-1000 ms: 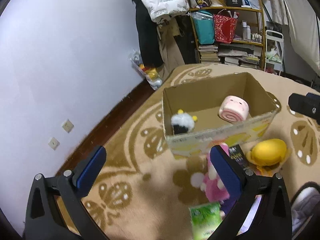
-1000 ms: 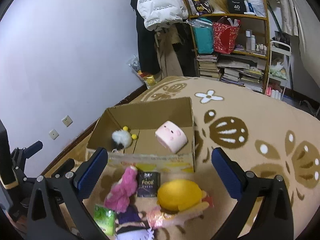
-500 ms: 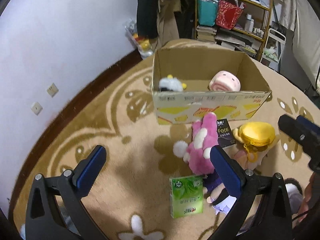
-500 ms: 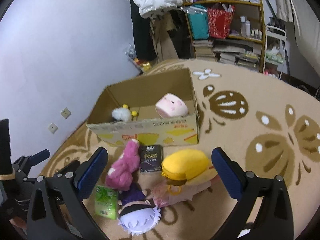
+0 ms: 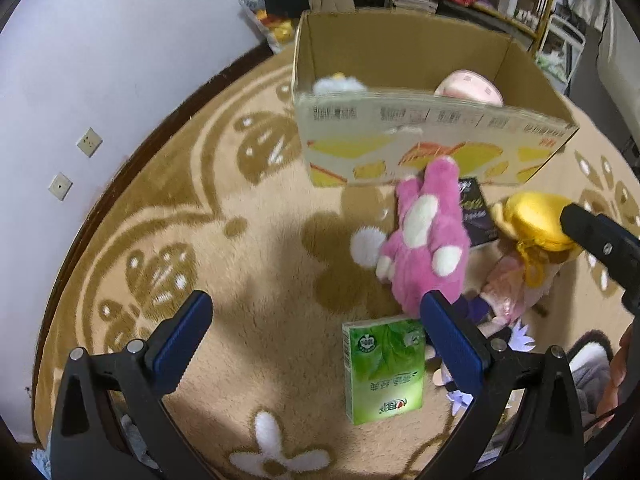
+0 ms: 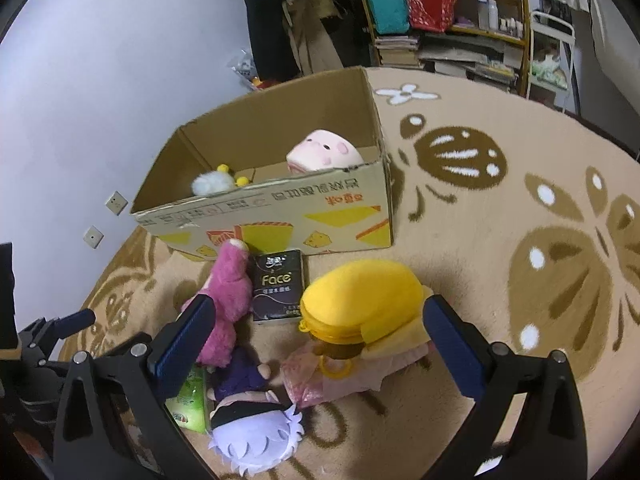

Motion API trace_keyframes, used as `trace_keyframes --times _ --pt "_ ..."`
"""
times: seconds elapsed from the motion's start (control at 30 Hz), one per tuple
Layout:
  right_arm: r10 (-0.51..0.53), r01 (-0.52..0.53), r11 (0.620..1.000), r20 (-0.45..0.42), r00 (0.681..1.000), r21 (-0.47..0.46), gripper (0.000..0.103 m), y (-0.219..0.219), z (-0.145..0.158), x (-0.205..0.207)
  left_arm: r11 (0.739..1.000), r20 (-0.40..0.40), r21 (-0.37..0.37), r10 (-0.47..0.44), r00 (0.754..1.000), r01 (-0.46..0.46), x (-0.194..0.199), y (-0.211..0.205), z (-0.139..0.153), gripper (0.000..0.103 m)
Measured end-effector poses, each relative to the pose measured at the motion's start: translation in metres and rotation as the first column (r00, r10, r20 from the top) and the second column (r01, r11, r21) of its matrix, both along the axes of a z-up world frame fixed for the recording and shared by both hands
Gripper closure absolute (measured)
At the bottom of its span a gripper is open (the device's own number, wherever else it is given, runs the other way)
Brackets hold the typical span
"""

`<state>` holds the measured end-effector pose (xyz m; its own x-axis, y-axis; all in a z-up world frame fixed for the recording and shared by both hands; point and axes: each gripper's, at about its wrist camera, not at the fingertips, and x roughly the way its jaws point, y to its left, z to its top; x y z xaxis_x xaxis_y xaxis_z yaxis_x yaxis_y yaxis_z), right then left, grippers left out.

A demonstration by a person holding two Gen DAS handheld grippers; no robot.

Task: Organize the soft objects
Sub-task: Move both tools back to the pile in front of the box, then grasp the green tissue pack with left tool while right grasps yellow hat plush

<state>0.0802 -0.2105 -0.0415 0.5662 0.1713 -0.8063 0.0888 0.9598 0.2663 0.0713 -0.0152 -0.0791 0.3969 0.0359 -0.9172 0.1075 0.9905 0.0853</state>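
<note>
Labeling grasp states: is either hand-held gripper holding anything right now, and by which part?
Nothing is held. The left hand-held gripper and the right hand-held gripper are both open and empty, above the toys on the rug.

Pink plush [image 5: 426,240] lies before cardboard box [image 5: 420,148].

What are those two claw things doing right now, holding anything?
Left gripper: open, holding nothing, above the rug near the green pack.
Right gripper: open, holding nothing, over the yellow plush.
</note>
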Motion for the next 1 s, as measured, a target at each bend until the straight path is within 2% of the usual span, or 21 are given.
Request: trace_keyframes --times 0.1,0.3,0.5,0.73,0.83,1.0 --pt "-0.006 0.006 1.0 -0.009 1.0 -0.009 0.0 0.0 -0.009 0.007 1.0 -0.058 -0.015 -0.01 0.998 0.009 0.004 -0.001 -0.012 0.0" --pt "0.012 -0.014 0.998 -0.039 0.999 -0.055 0.001 0.006 -0.022 0.018 0.999 -0.134 0.007 -0.03 0.99 0.031 0.007 -0.009 -0.03 0.0" --pt "0.001 -0.004 0.999 -0.067 0.998 -0.047 0.001 0.001 -0.027 0.022 0.999 -0.207 -0.011 -0.05 0.977 0.049 0.01 -0.015 -0.047 0.0" --pt "-0.019 0.016 0.999 -0.088 0.996 -0.037 0.001 -0.005 -0.035 0.027 0.997 -0.254 0.035 -0.063 0.965 0.075 0.016 -0.025 -0.063 0.0" --pt "-0.033 0.031 0.999 -0.092 0.995 -0.023 0.001 -0.008 -0.036 0.03 0.998 -0.262 0.024 -0.057 0.963 0.066 0.019 -0.024 -0.065 0.0" --pt "-0.043 0.047 0.999 -0.148 0.988 0.024 0.001 -0.013 -0.048 0.036 0.998 -0.276 0.014 -0.055 0.96 0.061 0.019 -0.02 -0.07 0.0"
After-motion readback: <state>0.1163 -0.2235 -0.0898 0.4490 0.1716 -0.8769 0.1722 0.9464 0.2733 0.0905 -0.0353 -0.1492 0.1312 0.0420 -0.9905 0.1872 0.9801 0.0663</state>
